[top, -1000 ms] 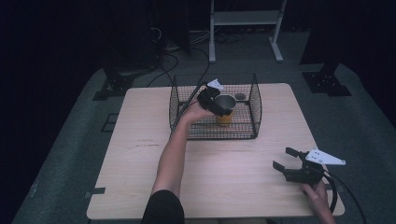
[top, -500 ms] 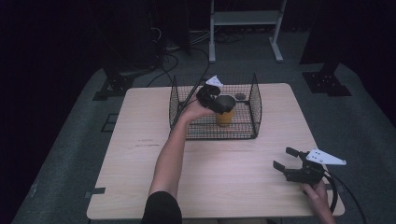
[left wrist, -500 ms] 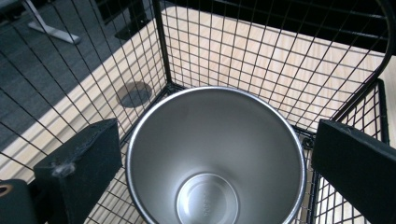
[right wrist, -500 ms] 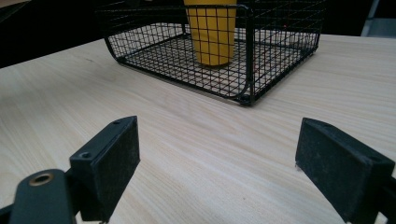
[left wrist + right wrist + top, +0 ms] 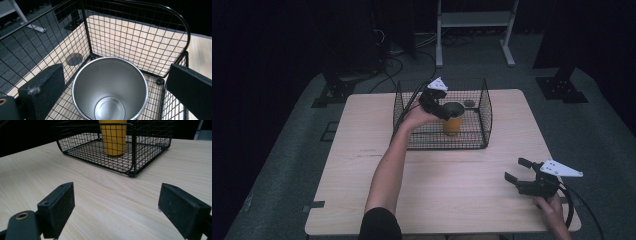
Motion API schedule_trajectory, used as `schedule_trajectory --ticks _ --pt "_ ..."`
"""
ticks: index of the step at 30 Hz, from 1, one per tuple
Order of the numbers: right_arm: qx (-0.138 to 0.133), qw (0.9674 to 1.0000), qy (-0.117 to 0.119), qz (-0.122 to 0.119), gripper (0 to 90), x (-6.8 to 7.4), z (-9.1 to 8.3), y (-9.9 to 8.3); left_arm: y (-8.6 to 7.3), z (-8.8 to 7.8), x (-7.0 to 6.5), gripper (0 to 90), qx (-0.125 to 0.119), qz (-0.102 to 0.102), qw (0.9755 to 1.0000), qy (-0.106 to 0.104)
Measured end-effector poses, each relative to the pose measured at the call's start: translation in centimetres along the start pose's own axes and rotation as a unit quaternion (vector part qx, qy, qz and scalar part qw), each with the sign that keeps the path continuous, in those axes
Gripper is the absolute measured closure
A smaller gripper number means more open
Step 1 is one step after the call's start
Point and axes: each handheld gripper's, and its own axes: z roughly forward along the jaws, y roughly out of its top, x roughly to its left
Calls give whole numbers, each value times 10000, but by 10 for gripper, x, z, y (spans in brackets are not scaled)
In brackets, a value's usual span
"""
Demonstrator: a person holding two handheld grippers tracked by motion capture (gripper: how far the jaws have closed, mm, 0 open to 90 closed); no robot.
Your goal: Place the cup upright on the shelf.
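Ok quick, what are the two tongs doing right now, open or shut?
Left tongs: open, either side of the yellow cup in the wire basket, gripping nothing.
Right tongs: open and empty, over the table.

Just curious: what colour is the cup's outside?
Yellow outside, steel inside; right gripper view shows it best.

Counted on the light wooden table (image 5: 362,165) — one table in all:

- One black wire-mesh basket (image 5: 484,117), rectangular, open at the top.
- One yellow cup with a bare steel interior (image 5: 453,120), upright inside the basket.
- One small dark round disc (image 5: 469,103) on the tabletop, seen through the basket's mesh.
- Two hand-held black two-jaw grippers — left gripper (image 5: 437,102), right gripper (image 5: 519,170).
- Two grey three-cornered plates, one per gripper.
- One white metal stand (image 5: 474,20) on the floor beyond the table.
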Motion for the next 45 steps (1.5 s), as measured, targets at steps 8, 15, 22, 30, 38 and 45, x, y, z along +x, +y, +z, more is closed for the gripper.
schedule_trajectory --ticks 8,15,22,30,38,45 --pt "-5 10000 -37 2 128 0 0 0 1 -8 -7 14 -147 56 9999 -42" --pt "4 10000 -50 -6 127 0 0 0 -1 -21 -15 14 -278 100 9996 10" --pt "9 10000 -52 -12 128 1 0 0 -3 -31 -24 14 -456 94 9989 -3" --pt "10 10000 -57 -17 128 1 0 0 -4 -43 -41 14 -682 103 9976 -38" --pt "10 10000 -57 -5 128 1 0 0 -12 -58 -55 16 -726 139 9972 116" --pt "9 10000 -49 -2 128 0 0 0 -28 -69 -66 16 -780 77 9968 128"
